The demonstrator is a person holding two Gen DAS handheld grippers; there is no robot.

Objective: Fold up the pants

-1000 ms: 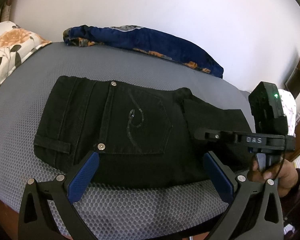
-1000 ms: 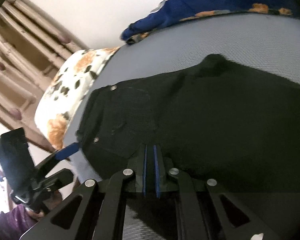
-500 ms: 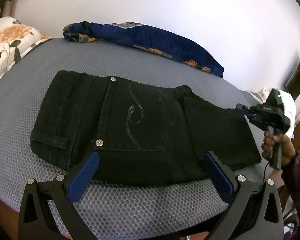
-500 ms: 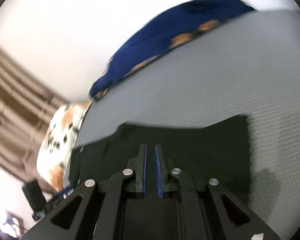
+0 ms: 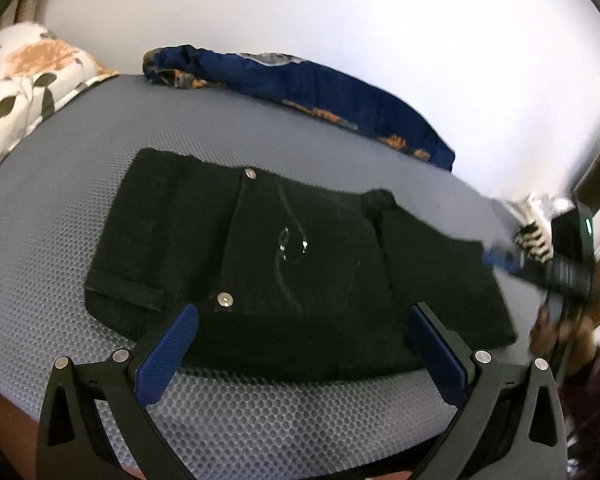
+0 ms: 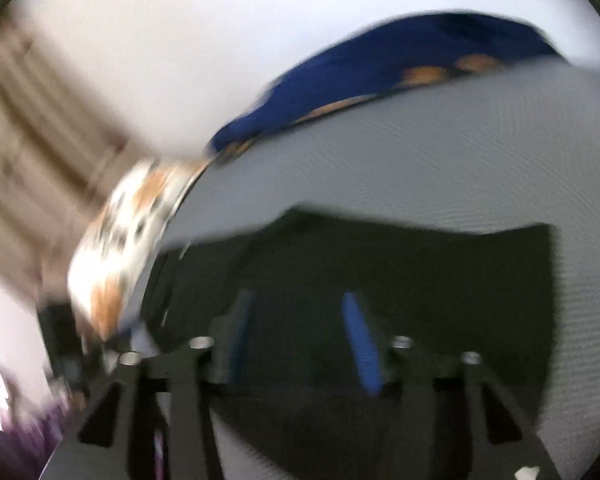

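Note:
Black pants (image 5: 292, 264) lie folded flat on the grey mattress (image 5: 260, 408), back pocket up and waistband to the left. My left gripper (image 5: 302, 312) hangs wide open over the pants' near edge, with nothing pinched between its blue pads. My right gripper (image 5: 496, 258) is at the right end of the pants, blurred by motion. In the right wrist view its jaws (image 6: 296, 298) are opening, their blue pads apart above the pants (image 6: 420, 280), and no cloth is held between them.
A dark blue flowered blanket (image 5: 320, 92) lies along the far side by the white wall. A flowered pillow (image 5: 28, 76) sits at the far left. A person's hand (image 5: 552, 328) and sleeve are at the right edge. The mattress's front edge is just below my left gripper.
The right gripper's jaws were shut and now stand apart. It drew off the pants to the right and its view swung and blurred. The left gripper barely moved.

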